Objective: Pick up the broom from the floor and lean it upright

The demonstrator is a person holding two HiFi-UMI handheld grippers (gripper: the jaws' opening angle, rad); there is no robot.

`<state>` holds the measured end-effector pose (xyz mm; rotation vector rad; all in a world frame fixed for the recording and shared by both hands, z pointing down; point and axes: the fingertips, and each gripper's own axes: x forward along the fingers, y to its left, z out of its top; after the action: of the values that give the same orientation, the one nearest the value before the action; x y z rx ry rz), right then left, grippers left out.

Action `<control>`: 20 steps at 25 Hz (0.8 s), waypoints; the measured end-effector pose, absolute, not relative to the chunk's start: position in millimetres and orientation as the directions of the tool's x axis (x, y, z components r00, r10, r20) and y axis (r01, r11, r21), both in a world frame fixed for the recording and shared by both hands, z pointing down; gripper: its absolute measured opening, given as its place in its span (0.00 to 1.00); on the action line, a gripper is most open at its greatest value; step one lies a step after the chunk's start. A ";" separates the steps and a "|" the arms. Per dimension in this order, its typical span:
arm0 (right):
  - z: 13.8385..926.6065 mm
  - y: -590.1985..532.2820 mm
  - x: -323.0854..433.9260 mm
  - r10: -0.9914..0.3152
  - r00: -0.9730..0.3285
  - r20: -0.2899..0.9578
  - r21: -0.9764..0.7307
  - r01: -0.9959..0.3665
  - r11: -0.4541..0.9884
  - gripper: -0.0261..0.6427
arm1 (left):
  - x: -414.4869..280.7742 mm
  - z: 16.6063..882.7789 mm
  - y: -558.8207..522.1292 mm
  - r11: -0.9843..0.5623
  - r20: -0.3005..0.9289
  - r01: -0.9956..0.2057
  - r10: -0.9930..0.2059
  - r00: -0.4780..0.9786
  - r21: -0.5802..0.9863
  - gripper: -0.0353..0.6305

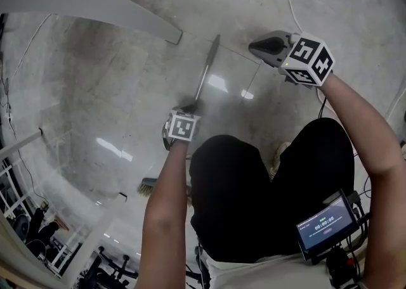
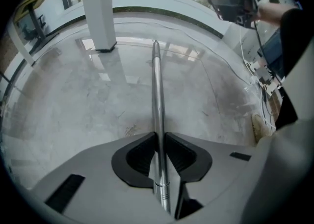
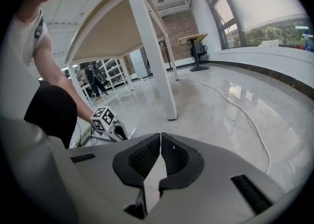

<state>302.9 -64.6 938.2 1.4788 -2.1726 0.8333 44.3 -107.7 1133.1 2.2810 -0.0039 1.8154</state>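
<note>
**Status: Broom Gripped on the Floor, Lift Pending**

We are holding the left tool (image 2: 159, 135) pointed steeply down, with both jaws clamped on the metal handle of the broom (image 2: 156, 90). The handle passes straight between the pads, and each pad appears to be pressing against one side of it. We are carrying the right tool (image 3: 160, 137) off to the side and well apart from the broom. Its jaws are together and nothing is between them.

The broom is lying flat on the floor (image 2: 73, 105). In the head view the handle is running away from the left tool toward the far end, and the brush head (image 1: 147, 184) is sitting on the near side, close to the person's legs. The grip is landing partway along the handle, not at either end.

We are judging the task as early. The grasp looks made, but the lift has not begun and the broom is not upright. Remaining steps: raise the handle, swing the broom vertical on its brush head, and lean it against a support. The white bench leg (image 2: 98, 12) is standing beyond the handle's far end and is the nearest candidate we are seeing. A cable (image 3: 245, 115) is trailing across the floor nearby.
</note>
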 end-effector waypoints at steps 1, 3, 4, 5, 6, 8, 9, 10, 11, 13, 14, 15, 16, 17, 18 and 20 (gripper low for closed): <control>942.3 -66.8 303.9 -0.702 -0.373 0.606 -0.254 -0.928 0.274 0.07 | 45.5 1134.6 -108.8 -0.973 0.960 -0.146 0.141 0.244 0.180 0.17; 947.7 -70.8 306.4 -0.704 -0.369 0.607 -0.236 -0.930 0.283 0.07 | 46.7 1131.1 -109.7 -0.970 0.956 -0.153 0.147 0.256 0.190 0.17; 949.3 -71.9 306.9 -0.703 -0.366 0.609 -0.225 -0.930 0.289 0.07 | 45.9 1127.4 -110.0 -0.969 0.954 -0.156 0.145 0.263 0.190 0.17; 950.6 -72.3 306.6 -0.701 -0.366 0.612 -0.218 -0.930 0.296 0.07 | 44.4 1122.7 -110.6 -0.970 0.952 -0.158 0.139 0.272 0.186 0.17; 951.4 -72.6 306.2 -0.699 -0.368 0.613 -0.213 -0.929 0.302 0.07 | 42.9 1116.6 -112.1 -0.970 0.950 -0.160 0.130 0.283 0.180 0.17; 948.8 -73.2 307.3 -0.698 -0.371 0.612 -0.209 -0.928 0.309 0.07 | 41.4 1099.2 -116.0 -0.972 0.942 -0.166 0.107 0.317 0.166 0.17; 944.1 -72.4 308.5 -0.699 -0.369 0.612 -0.208 -0.929 0.307 0.07 | 40.5 1086.7 -116.9 -0.973 0.936 -0.169 0.095 0.338 0.159 0.17; 936.3 -70.1 309.8 -0.701 -0.365 0.613 -0.209 -0.930 0.302 0.07 | 39.0 1071.0 -116.8 -0.973 0.930 -0.173 0.081 0.360 0.151 0.17; 925.9 -66.5 310.8 -0.703 -0.360 0.614 -0.212 -0.933 0.292 0.07 | 36.8 1052.5 -115.8 -0.974 0.922 -0.178 0.065 0.382 0.142 0.17; 903.8 -56.6 311.2 -0.704 -0.348 0.620 -0.231 -0.938 0.260 0.07 | 31.0 1013.0 -113.7 -0.974 0.902 -0.189 0.033 0.430 0.126 0.17; 897.3 -51.3 310.1 -0.701 -0.346 0.624 -0.246 -0.938 0.243 0.07 | 27.9 997.1 -113.2 -0.975 0.891 -0.190 0.020 0.453 0.118 0.17; 895.6 -46.1 308.1 -0.695 -0.347 0.629 -0.265 -0.937 0.228 0.07 | 24.8 985.8 -113.0 -0.976 0.881 -0.187 0.008 0.474 0.109 0.17; 897.5 -40.8 305.1 -0.687 -0.352 0.636 -0.283 -0.934 0.217 0.07 | 21.5 978.1 -112.9 -0.978 0.871 -0.182 -0.004 0.492 0.098 0.17; 899.8 -35.0 301.2 -0.676 -0.360 0.643 -0.300 -0.931 0.210 0.07 | 17.5 971.6 -112.3 -0.980 0.862 -0.178 -0.016 0.506 0.086 0.17; 899.7 -28.6 296.5 -0.664 -0.368 0.650 -0.314 -0.927 0.206 0.07 | 12.7 964.1 -110.7 -0.982 0.856 -0.175 -0.027 0.516 0.075 0.17; 887.4 -14.4 287.0 -0.644 -0.382 0.663 -0.337 -0.920 0.199 0.07 | 1.3 942.5 -104.3 -0.984 0.849 -0.168 -0.042 0.526 0.056 0.16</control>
<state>287.0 -14.4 887.4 1.4627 -2.1048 1.0069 1.3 -104.3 942.5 2.6286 -0.1812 1.4572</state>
